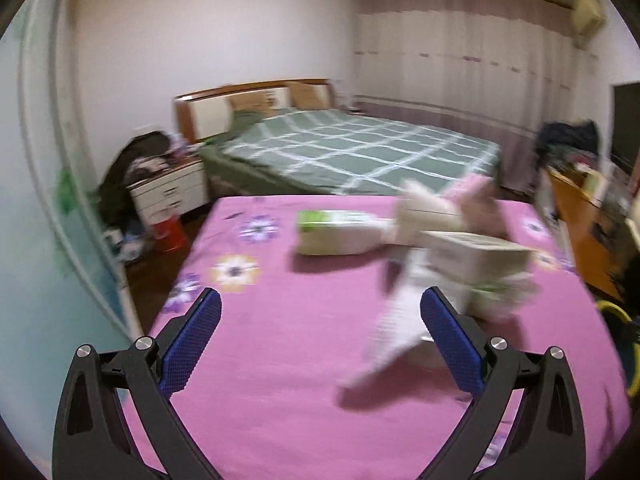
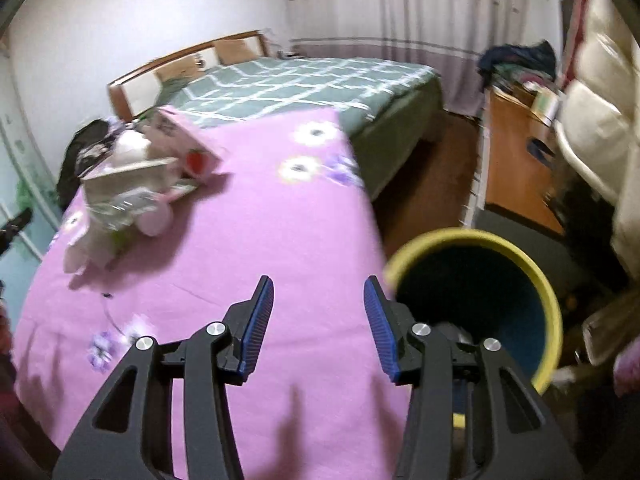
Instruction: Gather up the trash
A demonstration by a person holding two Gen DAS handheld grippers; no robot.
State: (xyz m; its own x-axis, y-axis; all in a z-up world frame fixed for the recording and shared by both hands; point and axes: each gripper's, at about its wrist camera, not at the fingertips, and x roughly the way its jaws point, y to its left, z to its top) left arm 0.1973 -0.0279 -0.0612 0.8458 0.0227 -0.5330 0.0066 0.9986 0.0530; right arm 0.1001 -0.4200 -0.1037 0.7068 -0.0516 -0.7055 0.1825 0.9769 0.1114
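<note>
A pile of trash lies on the pink flowered cloth (image 1: 288,340): a green-and-white carton (image 1: 336,236), a pale cardboard box (image 1: 476,260), crumpled tissue (image 1: 400,336) and a pink box (image 2: 180,140). The same pile shows at far left in the right wrist view (image 2: 124,196). My left gripper (image 1: 320,304) is open and empty, just short of the pile. My right gripper (image 2: 318,296) is open and empty over the cloth's right edge, beside a yellow-rimmed blue bin (image 2: 480,300).
A bed with a green checked cover (image 1: 352,152) stands behind. A white nightstand (image 1: 172,192) and a red bucket (image 1: 170,232) are at left. An orange wooden desk (image 2: 516,152) with clutter is at right, and a white padded coat (image 2: 600,92) hangs there.
</note>
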